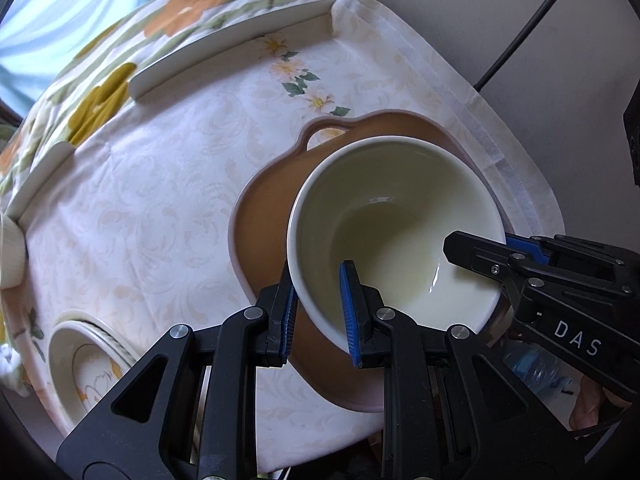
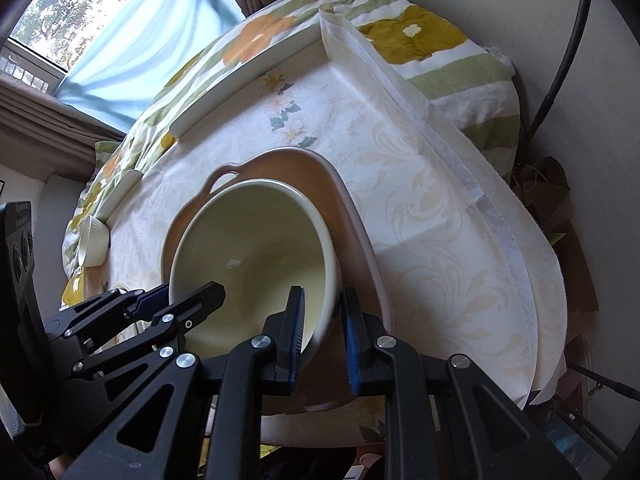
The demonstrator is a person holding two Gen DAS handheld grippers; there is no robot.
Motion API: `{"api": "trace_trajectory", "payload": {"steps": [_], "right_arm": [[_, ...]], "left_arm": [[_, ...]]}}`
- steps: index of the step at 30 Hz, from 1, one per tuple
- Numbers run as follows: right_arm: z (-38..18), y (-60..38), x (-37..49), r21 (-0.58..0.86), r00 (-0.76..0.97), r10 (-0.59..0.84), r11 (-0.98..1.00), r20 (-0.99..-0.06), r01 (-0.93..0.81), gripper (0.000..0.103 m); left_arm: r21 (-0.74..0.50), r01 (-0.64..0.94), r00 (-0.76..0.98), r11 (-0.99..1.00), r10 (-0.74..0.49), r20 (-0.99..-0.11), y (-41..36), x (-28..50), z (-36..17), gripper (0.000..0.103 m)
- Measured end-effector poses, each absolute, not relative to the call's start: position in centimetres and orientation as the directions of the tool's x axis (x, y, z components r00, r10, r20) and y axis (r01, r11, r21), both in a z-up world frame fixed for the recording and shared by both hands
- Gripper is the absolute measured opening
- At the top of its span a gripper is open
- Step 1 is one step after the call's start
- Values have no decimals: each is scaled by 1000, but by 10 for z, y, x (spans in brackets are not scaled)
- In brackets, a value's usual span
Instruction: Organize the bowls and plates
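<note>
A large cream bowl (image 1: 384,216) sits over a brown tray with a handle cut-out (image 1: 276,200) on the table. My left gripper (image 1: 320,312) is shut on the bowl's near-left rim, one pad inside and one outside. My right gripper (image 2: 322,324) is shut on the bowl's (image 2: 256,256) near-right rim; it also shows in the left wrist view (image 1: 480,256) at the bowl's right edge. The tray (image 2: 352,232) lies under the bowl in the right wrist view.
A stack of patterned plates (image 1: 92,360) sits at the table's near-left edge. A small ribbed white cup (image 2: 94,246) stands at the left. Long white dishes (image 1: 232,48) lie along the far edge. A wall and cable are to the right.
</note>
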State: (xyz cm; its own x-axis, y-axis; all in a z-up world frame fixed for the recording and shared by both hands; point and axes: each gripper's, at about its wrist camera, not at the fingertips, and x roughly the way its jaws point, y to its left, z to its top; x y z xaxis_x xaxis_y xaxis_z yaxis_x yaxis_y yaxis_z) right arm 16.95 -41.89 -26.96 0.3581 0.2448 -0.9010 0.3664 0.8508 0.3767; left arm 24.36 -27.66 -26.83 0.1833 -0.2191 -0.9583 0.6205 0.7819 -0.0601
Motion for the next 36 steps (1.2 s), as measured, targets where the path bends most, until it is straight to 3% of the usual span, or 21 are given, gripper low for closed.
{"api": "trace_trajectory", "payload": {"steps": [15,30,36], "right_arm": [[-269,-415,169,337,331,218,867,-918,366,17],[-226,-423,152,334,400,180,872,-899,359,17],[-204,-422,153,354,449,197,886,-872,298,17]], "left_arm": [[-41,623,204,781,-213,-956,-277,240,-267,18],[-33,593,279,804,-244,-929,-265,230,-231,18],[-117,499,298,859,-296,-907,-234,232,-208,18]]}}
